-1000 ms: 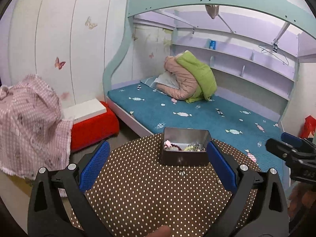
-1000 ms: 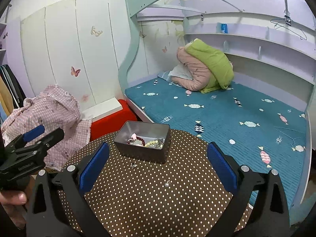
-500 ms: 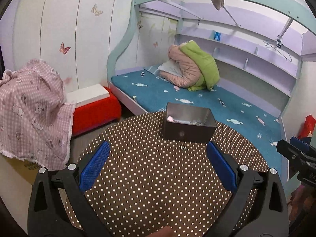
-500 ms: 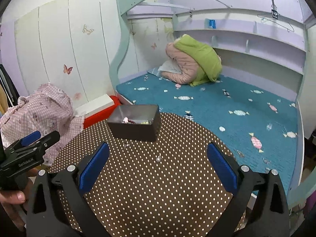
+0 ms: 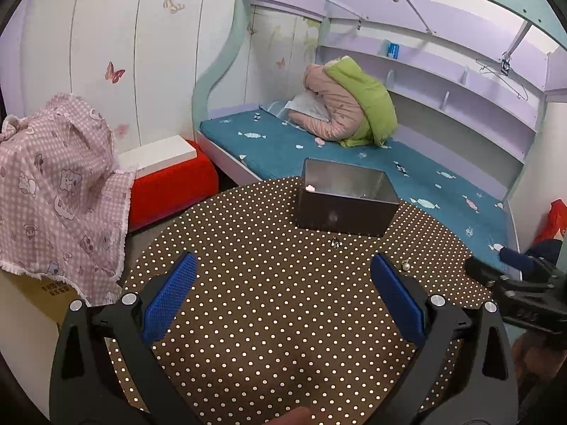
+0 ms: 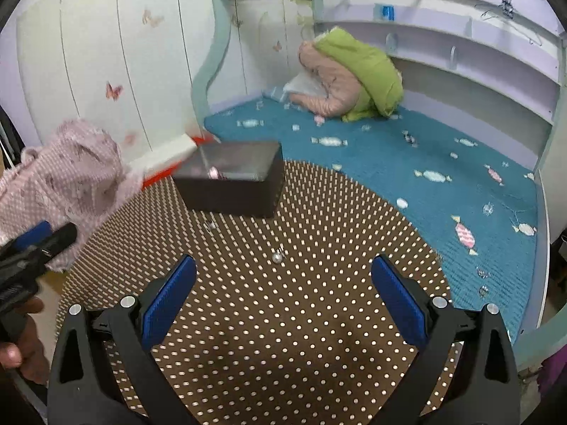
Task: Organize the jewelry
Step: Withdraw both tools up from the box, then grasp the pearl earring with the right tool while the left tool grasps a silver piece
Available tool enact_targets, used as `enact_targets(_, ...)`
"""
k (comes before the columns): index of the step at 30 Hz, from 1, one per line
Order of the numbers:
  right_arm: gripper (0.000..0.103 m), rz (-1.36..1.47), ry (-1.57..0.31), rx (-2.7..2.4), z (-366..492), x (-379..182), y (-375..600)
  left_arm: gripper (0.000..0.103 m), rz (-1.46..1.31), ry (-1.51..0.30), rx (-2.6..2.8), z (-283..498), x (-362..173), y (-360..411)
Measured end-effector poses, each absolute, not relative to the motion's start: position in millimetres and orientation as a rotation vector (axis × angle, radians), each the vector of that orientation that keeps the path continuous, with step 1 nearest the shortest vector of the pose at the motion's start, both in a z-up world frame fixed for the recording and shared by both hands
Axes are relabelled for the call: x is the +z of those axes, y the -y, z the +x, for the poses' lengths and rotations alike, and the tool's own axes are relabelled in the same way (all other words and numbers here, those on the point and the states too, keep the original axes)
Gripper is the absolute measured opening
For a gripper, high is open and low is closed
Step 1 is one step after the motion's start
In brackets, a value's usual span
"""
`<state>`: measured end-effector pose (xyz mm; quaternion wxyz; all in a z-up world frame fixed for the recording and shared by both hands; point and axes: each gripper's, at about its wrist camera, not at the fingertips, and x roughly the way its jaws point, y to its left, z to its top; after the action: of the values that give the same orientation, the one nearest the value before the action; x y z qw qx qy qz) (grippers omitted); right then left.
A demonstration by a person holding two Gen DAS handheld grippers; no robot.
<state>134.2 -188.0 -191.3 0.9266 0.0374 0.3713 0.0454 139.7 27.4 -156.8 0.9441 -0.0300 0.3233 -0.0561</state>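
**Pearl earring lies dead ahead of the right gripper**

Right gripper (image 6: 283, 294): fingers spread wide, holding nothing. Just beyond its tips, on the dotted table (image 6: 319, 347), lies the pearl earring (image 6: 277, 256), close to the centre line. The left gripper (image 5: 283, 297), equally wide and empty, sees it off to its right, so the right hand looks nearer. Farther on sit a small silver piece (image 6: 211, 226) and then the metal box (image 6: 230, 186)

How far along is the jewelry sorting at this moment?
Partly done: some jewelry already lies in the metal tin. Nothing is in hand; the left gripper and right gripper are both open and empty. Left: a pearl earring and a small silver piece on the dotted table.
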Motion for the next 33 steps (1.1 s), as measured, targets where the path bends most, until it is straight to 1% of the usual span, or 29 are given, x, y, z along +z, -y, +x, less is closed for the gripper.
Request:
enact_targets(4, 0.095, 0.075, -0.827, 0.106, 158.2, -216.6, 185.1, 0.098, -0.055, -0.687, -0.114, 152.5, -167.9, -26.3)
enact_targets(6, 0.089, 0.076, -0.848, 0.116, 166.0, -225.8, 183.8, 0.098, -0.051, -0.702, -0.114, 159.8, -174.2, -26.0)
enact_targets(8, 0.079, 0.075, -0.877, 0.124, 177.6, -236.8, 183.0, 0.098, -0.044, -0.717, -0.116, 167.1, -179.7, -24.7)
enact_targets(9, 0.076, 0.074, -0.885, 0.126, 180.3, -239.4, 181.9, 0.098, -0.043, -0.724, -0.117, 170.4, -182.3, -23.9)
enact_targets(11, 0.064, 0.07, -0.908, 0.136, 188.9, -247.2, 180.0, 0.098, -0.041, -0.738, -0.118, 176.9, -188.7, -21.5)
enact_targets(12, 0.061, 0.068, -0.913, 0.141, 191.4, -249.6, 179.6, 0.098, -0.039, -0.743, -0.118, 180.3, -190.9, -20.8)
enact_targets(13, 0.054, 0.065, -0.915, 0.143, 193.7, -252.1, 178.8, 0.098, -0.037, -0.748, -0.118, 182.7, -193.3, -19.7)
enact_targets(14, 0.05, 0.062, -0.916, 0.144, 195.4, -253.5, 178.6, 0.098, -0.037, -0.753, -0.118, 185.1, -195.0, -19.8)
enact_targets(15, 0.049, 0.059, -0.919, 0.148, 197.0, -255.3, 177.9, 0.098, -0.036, -0.759, -0.118, 188.6, -197.5, -18.8)
enact_targets(17, 0.043, 0.054, -0.923, 0.156, 199.7, -258.1, 176.3, 0.098, -0.033, -0.767, -0.119, 194.3, -201.4, -17.5)
enact_targets(19, 0.041, 0.031, -0.915, 0.16, 200.3, -259.3, 173.6, 0.098, -0.031, -0.771, -0.121, 199.7, -203.6, -15.5)
enact_targets(21, 0.034, 0.018, -0.909, 0.166, 200.7, -259.6, 172.6, 0.098, -0.026, -0.775, -0.125, 206.2, -206.6, -11.8)
enact_targets(23, 0.018, 0.008, -0.911, 0.181, 202.1, -259.5, 170.8, 0.098, -0.018, -0.776, -0.131, 211.8, -209.2, -7.5)
enact_targets(25, 0.011, -0.006, -0.913, 0.194, 204.5, -258.4, 169.8, 0.098, -0.004, -0.781, -0.136, 219.6, -212.7, -0.1)
enact_targets(26, 0.01, -0.015, -0.913, 0.201, 204.0, -258.4, 169.2, 0.098, 0.003, -0.785, -0.14, 224.5, -215.6, 3.9)
enact_targets(33, 0.01, 0.021, -0.9, 0.214, 199.8, -255.9, 176.7, 0.098, 0.044, -0.837, -0.156, 259.0, -241.1, 28.1)
